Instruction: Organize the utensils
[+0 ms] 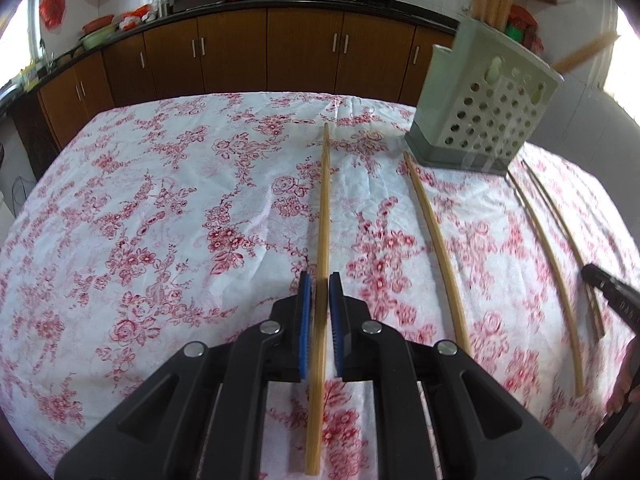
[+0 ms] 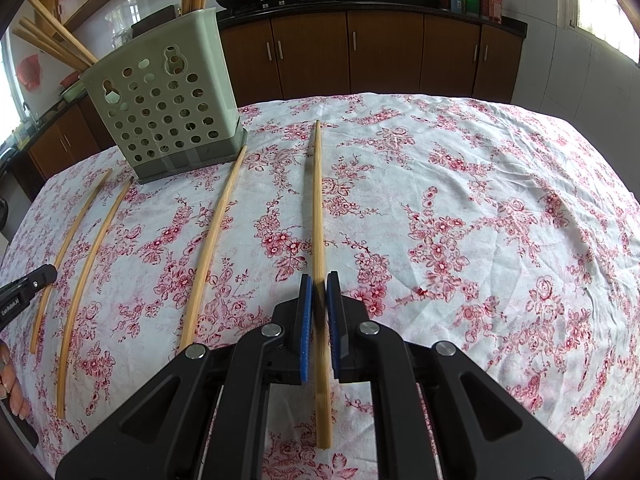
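**rig_op:** Quick sanity check. My left gripper (image 1: 320, 292) is clamped on the leftmost chopstick (image 1: 325, 200), and the stick runs straight out ahead along the fingers, tip pointing away from me. The right gripper (image 2: 318, 292) is the same story: pinched tight on the rightmost chopstick (image 2: 318, 200), long axis in line with the fingers. Two loose chopsticks (image 1: 436, 248) lie on the floral tablecloth (image 1: 160, 200) between my hands, roughly parallel.

**benchmate:** Where's the holder from each hand?

**rig_op:** The green perforated chopstick holder (image 1: 484, 120) stands upright at the far side, ahead and to the right of my left gripper, ahead and to the left of my right one. Neither hand looks clearly nearer. I'd guess each stick has to be swung from lying forward to tip-down before it goes in.
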Demonstrator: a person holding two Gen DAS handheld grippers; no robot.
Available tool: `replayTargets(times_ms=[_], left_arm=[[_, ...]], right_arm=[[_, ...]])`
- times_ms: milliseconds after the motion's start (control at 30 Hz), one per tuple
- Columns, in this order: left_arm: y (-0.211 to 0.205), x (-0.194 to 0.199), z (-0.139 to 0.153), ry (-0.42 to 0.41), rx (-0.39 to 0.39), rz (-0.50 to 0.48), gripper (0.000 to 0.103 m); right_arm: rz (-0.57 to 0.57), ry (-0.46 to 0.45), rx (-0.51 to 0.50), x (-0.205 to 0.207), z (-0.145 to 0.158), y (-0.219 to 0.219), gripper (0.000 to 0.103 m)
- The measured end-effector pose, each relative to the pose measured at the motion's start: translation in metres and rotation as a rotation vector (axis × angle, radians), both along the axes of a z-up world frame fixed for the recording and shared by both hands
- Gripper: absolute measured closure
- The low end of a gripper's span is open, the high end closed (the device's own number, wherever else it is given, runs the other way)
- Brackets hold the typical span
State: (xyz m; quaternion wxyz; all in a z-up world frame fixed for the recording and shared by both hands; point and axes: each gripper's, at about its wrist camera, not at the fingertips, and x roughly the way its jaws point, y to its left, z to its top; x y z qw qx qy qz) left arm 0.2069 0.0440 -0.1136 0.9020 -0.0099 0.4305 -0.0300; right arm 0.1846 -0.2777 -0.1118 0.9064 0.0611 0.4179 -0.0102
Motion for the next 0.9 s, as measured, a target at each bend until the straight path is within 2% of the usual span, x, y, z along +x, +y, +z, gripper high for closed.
replayTargets(times_ms=[167,267,300,400,700,767,833,900], left_arm=[[-0.004,-0.019,0.0,0.001,0.039,-0.026,0.09],[-0.003,-0.023,-0.001,0.0,0.042,-0.033,0.091],[-0.003,-0.022,0.0,-0.001,0.042,-0.034,0.095],[-0.001,-0.022,0.003,0.005,0.028,-0.045,0.095],[0.004,-0.041,0.087,-0.227,-0.03,-0.061,0.095],[0.004,-0.042,0.1,-0.262,-0.032,-0.066,0.095],[0.005,-0.041,0.101,-0.263,-0.036,-0.061,0.095],[0.006,-0.042,0.095,-0.245,-0.044,-0.057,0.095]], right_arm=[[0.006,0.001,-0.004,-0.012,0.0,0.0,0.093],[0.006,0.0,0.005,-0.014,0.001,0.0,0.094],[0.005,-0.002,0.007,-0.014,0.001,-0.001,0.095],[0.001,-0.013,0.01,-0.015,0.008,-0.003,0.095],[-0.016,-0.263,0.007,-0.036,0.086,-0.008,0.095],[-0.003,-0.278,0.001,-0.036,0.093,-0.007,0.095],[0.012,-0.259,-0.015,-0.035,0.089,-0.006,0.095],[0.025,-0.193,0.007,-0.031,0.074,-0.007,0.085]])
